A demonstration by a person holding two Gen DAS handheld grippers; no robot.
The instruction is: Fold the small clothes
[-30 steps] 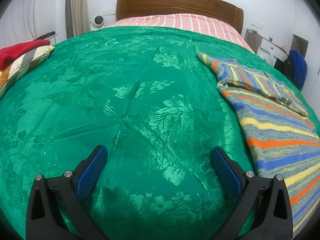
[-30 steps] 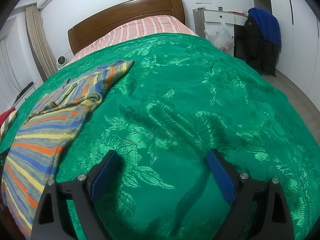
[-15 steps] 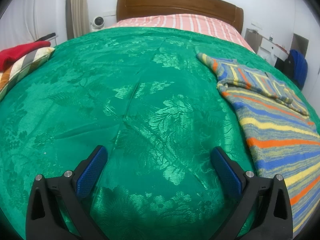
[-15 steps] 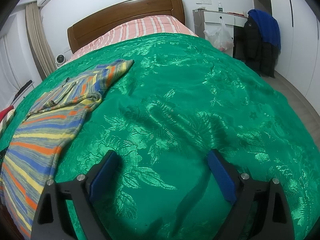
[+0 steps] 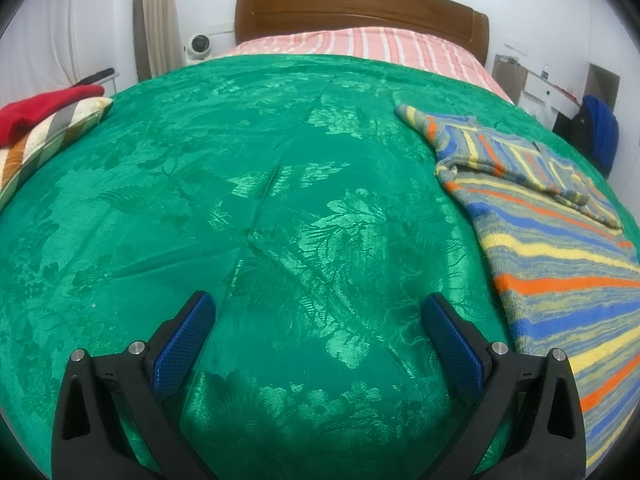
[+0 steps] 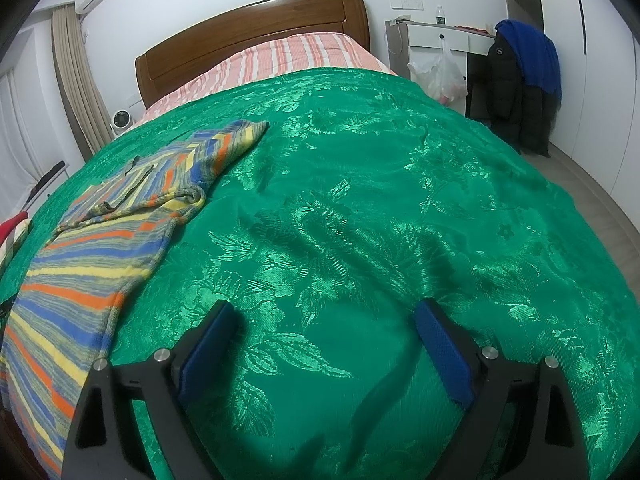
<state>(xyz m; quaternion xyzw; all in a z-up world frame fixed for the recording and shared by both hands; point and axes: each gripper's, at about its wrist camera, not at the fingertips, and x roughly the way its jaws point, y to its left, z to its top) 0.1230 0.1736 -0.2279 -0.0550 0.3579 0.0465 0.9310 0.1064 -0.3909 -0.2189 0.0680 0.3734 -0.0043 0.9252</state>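
A striped knit garment point(image 5: 556, 248) in blue, orange, yellow and grey lies flat on the green bedspread point(image 5: 280, 208), with one sleeve folded across its chest. It fills the right side of the left wrist view. In the right wrist view the same garment point(image 6: 100, 248) lies at the left. My left gripper point(image 5: 316, 312) hovers open over bare bedspread, left of the garment, nothing between its blue pads. My right gripper point(image 6: 326, 320) is open too, over bare bedspread point(image 6: 380, 208) to the garment's right.
A red cloth point(image 5: 44, 110) on a striped cushion point(image 5: 44, 142) sits at the bed's left edge. The wooden headboard point(image 5: 360, 12) and pink striped sheet point(image 5: 360, 44) lie beyond. A white desk point(image 6: 436, 40), a plastic bag point(image 6: 438, 74) and hanging dark jackets point(image 6: 520, 92) stand right of the bed.
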